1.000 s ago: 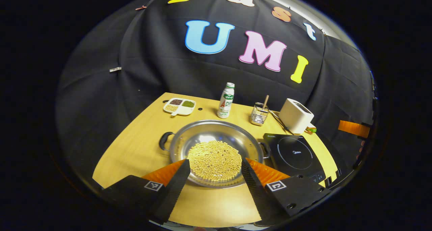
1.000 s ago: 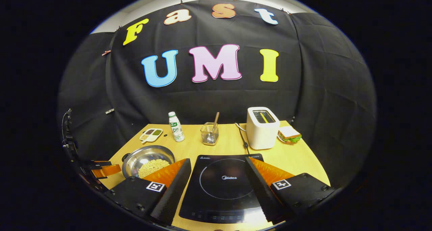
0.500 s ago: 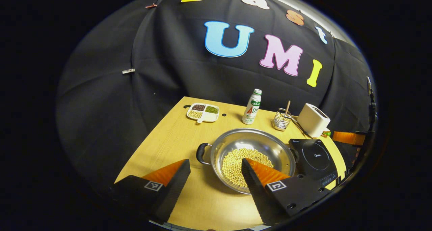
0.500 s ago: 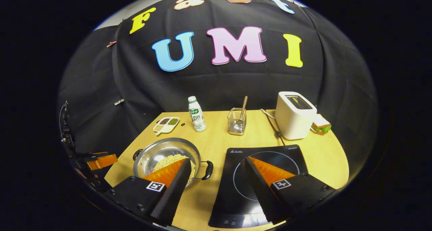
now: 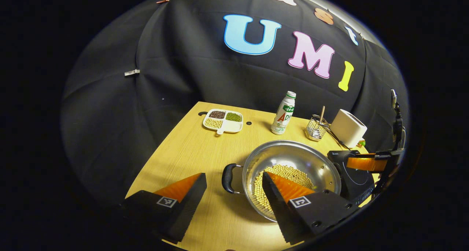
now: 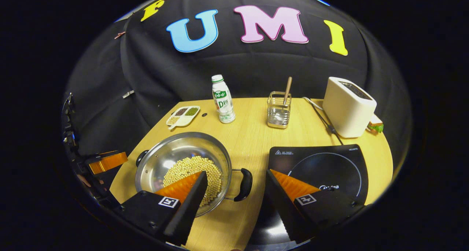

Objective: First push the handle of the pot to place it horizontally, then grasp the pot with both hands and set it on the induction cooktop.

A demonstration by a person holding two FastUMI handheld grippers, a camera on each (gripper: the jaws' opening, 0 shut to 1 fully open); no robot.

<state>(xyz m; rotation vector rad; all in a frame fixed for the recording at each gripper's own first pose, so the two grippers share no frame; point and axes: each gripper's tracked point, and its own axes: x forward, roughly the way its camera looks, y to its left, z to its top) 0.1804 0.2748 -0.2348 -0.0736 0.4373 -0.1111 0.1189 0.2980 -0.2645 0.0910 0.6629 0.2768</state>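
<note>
A steel pot (image 5: 293,145) with yellow beans (image 5: 285,172) stands on the wooden table, its two black handles pointing left and right. My left gripper (image 5: 233,174) is open, and the pot's left handle (image 5: 228,173) lies between its fingers. In the right gripper view my right gripper (image 6: 235,173) is open too, with the pot's (image 6: 172,152) right handle (image 6: 243,184) between its fingers. Just right of the pot lies the black induction cooktop (image 6: 322,166). Neither gripper is closed on a handle. Each gripper also appears at the edge of the other's view: the right gripper (image 5: 366,163), the left gripper (image 6: 108,162).
Along the back of the table stand a white divided dish (image 6: 183,115), a milk bottle (image 6: 222,104), a wire holder with a wooden utensil (image 6: 278,113) and a white toaster (image 6: 348,108) with its cord. A sandwich (image 6: 375,127) lies behind the toaster.
My left gripper swung left from over the beans to the pot's left handle. My right gripper moved left and closer, from over the cooktop to the right handle. The pot stayed put.
</note>
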